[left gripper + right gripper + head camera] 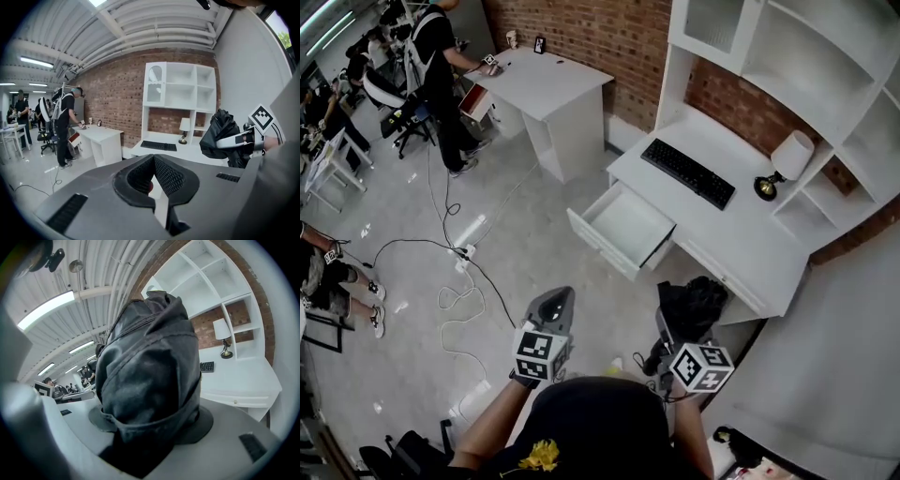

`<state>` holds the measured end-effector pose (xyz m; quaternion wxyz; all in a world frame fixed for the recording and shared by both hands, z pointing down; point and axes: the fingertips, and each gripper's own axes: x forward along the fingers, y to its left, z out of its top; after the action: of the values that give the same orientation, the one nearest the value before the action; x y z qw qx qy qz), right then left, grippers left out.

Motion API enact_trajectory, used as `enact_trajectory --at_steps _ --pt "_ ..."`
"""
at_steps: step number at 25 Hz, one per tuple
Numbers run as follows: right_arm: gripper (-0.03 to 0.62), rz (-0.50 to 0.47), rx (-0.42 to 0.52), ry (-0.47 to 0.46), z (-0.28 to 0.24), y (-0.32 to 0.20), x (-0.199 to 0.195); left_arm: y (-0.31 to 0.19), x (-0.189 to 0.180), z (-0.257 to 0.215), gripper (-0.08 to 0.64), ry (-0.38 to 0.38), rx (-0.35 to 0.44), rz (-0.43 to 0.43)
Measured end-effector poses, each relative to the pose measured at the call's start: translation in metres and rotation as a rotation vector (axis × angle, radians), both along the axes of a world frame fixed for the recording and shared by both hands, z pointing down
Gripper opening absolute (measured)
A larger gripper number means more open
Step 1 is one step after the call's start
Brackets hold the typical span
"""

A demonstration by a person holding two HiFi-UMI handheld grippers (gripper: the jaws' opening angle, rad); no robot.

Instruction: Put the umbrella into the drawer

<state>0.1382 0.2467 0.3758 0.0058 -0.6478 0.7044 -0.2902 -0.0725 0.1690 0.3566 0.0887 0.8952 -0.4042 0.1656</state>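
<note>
The umbrella (694,302) is a black folded bundle, held upright in my right gripper (668,328), which is shut on it. In the right gripper view the umbrella (150,362) fills the middle and hides the jaws' tips. My left gripper (556,300) hangs beside it to the left, shut with nothing in it; its ribbed pads (166,176) meet at the tip. The umbrella (222,133) also shows at the right of the left gripper view. The white drawer (628,225) stands pulled open and empty, ahead of both grippers, under the desk's left end.
The white desk (741,234) carries a black keyboard (687,172) and a small lamp (787,157), with a shelf unit (825,66) above. A second white table (548,80) stands far left, a person (441,66) at it. Cables (455,281) trail over the floor.
</note>
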Motion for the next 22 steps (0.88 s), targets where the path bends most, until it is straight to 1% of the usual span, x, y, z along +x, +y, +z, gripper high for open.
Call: enact_trajectory --at_steps 5,8,10,13,19,22 --pt "0.272 -0.073 -0.013 -0.002 0.011 -0.018 0.009 -0.012 0.023 0.006 0.017 -0.001 -0.011 -0.041" --pt "0.272 -0.103 -0.043 -0.011 0.02 -0.023 0.013 -0.014 0.031 0.009 0.017 -0.008 -0.029 -0.064" --pt "0.272 -0.107 -0.067 -0.01 0.029 -0.027 0.018 -0.016 0.034 0.013 0.017 -0.013 -0.038 -0.078" --pt "0.273 -0.121 -0.089 -0.014 0.04 -0.036 0.018 -0.024 0.028 0.018 0.017 -0.016 -0.046 -0.112" --pt "0.273 -0.111 -0.067 -0.004 0.042 -0.066 0.029 -0.06 0.032 0.031 0.017 0.005 -0.054 -0.131" --pt "0.272 -0.089 -0.06 0.0 0.04 -0.084 0.036 -0.084 0.04 0.034 0.017 0.009 -0.057 -0.116"
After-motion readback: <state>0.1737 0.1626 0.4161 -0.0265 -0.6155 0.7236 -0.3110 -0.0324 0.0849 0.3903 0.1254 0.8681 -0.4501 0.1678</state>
